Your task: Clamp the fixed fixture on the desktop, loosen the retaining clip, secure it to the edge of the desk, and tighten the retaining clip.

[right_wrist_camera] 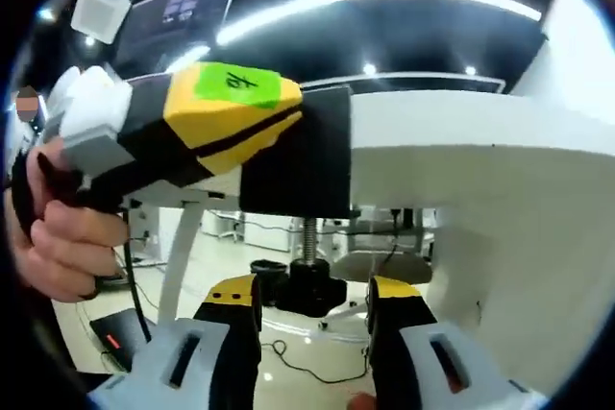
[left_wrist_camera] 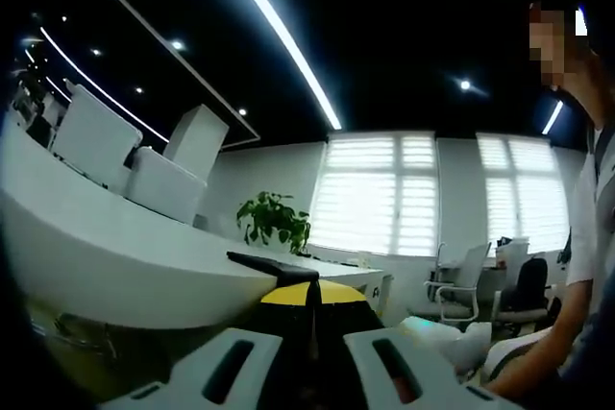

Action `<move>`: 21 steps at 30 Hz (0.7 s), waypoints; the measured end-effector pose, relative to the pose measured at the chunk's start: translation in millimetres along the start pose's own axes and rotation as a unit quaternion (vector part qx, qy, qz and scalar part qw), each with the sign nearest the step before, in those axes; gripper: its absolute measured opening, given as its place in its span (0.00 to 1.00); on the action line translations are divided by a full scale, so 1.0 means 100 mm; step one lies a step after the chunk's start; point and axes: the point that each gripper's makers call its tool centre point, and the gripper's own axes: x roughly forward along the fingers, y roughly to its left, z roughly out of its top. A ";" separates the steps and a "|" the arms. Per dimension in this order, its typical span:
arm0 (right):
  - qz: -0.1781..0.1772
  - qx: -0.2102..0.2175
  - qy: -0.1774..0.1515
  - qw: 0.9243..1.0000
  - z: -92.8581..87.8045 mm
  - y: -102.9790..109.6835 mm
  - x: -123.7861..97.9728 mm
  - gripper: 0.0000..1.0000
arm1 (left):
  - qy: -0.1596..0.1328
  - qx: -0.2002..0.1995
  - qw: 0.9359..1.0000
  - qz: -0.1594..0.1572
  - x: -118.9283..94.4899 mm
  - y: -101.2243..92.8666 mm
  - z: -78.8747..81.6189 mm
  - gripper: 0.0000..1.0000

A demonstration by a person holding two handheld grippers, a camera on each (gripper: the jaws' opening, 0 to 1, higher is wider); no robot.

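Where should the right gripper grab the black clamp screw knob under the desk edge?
Grip the black round knob across its sides, coming from below. It hangs under the white desk edge on a threaded screw, directly between the right gripper fingers.

Left gripper view: set low, just beside the white counter (left_wrist_camera: 115,256) edge, looking up and along it toward shuttered windows (left_wrist_camera: 380,194), a plant (left_wrist_camera: 276,220) and the dark ceiling with its strip light (left_wrist_camera: 279,31); very close to the clamp (left_wrist_camera: 312,297) at the jaws.

Right gripper view: set below counter (right_wrist_camera: 480,151) level, facing up at its edge and underside from close range, with floor visible beyond; looks straight at the left hand-held gripper (right_wrist_camera: 202,127) and the hand (right_wrist_camera: 62,237) holding it, coming in from the left.

Shared by both: the counter edge, the clamp (right_wrist_camera: 307,199) fixed there, and the lit ceiling.
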 end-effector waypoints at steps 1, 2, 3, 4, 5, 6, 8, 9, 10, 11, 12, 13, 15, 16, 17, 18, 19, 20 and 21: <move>-0.005 0.002 0.004 1.000 -0.01 -0.03 0.01 0.38 | -0.001 -0.001 1.000 0.000 0.00 0.00 0.00 0.02; -0.007 0.014 0.009 1.000 -0.02 -0.05 0.00 0.37 | -0.003 -0.002 1.000 0.001 0.00 0.00 0.00 0.02; -0.003 0.010 0.005 1.000 0.00 -0.05 0.01 0.36 | -0.004 -0.003 1.000 0.001 0.00 -0.01 0.00 0.02; 0.002 0.008 0.005 1.000 0.00 -0.03 0.01 0.34 | -0.004 -0.003 1.000 0.002 0.00 -0.01 0.00 0.02; 0.007 0.002 0.003 1.000 0.01 0.00 0.00 0.31 | -0.004 -0.003 1.000 0.002 0.00 -0.01 0.00 0.02; 0.011 -0.003 0.001 1.000 0.02 0.01 0.00 0.28 | -0.004 -0.003 1.000 0.002 0.00 -0.01 0.00 0.02; 0.016 -0.004 -0.001 1.000 0.03 0.04 0.00 0.27 | -0.002 -0.001 1.000 0.001 -0.01 -0.02 0.00 0.02; 0.017 -0.002 -0.002 1.000 0.02 0.03 0.00 0.27 | -0.001 0.000 1.000 0.001 -0.01 -0.02 0.00 0.02; 0.024 0.000 -0.002 1.000 0.02 0.02 0.01 0.27 | -0.001 0.000 1.000 0.001 -0.01 -0.02 0.00 0.02; 0.028 0.000 -0.003 1.000 0.01 0.03 0.01 0.26 | 0.000 0.001 1.000 0.001 -0.01 -0.02 0.00 0.02; 0.035 -0.001 -0.004 0.999 0.01 0.03 0.01 0.26 | 0.000 0.001 1.000 0.000 -0.01 -0.03 0.00 0.02; 0.041 -0.001 -0.005 0.999 0.01 0.04 0.01 0.26 | 0.000 0.001 1.000 0.000 -0.01 -0.03 0.00 0.02; 0.055 -0.001 -0.008 0.998 0.01 0.05 0.01 0.26 | 0.000 0.001 1.000 -0.003 -0.01 -0.04 0.00 0.02; 0.062 -0.001 -0.009 0.998 0.01 0.05 0.01 0.26 | 0.001 0.001 1.000 -0.004 0.00 -0.04 -0.01 0.02; 0.067 -0.002 -0.010 0.998 0.01 0.06 0.01 0.26 | 0.002 0.002 1.000 -0.004 0.00 -0.05 -0.01 0.02; 0.072 -0.002 -0.009 0.997 0.01 0.06 0.01 0.26 | 0.003 0.004 1.000 -0.005 0.01 -0.05 -0.01 0.02; 0.078 -0.002 -0.009 0.997 0.02 0.07 0.01 0.26 | 0.004 0.005 1.000 -0.005 0.01 -0.05 -0.01 0.02; 0.099 0.000 -0.009 0.995 0.01 0.09 0.01 0.26 | 0.005 0.006 1.000 -0.006 0.02 -0.06 -0.01 0.02; 0.120 0.003 -0.009 0.993 0.01 0.12 0.01 0.26 | 0.006 0.007 1.000 -0.006 0.02 -0.06 -0.01 0.02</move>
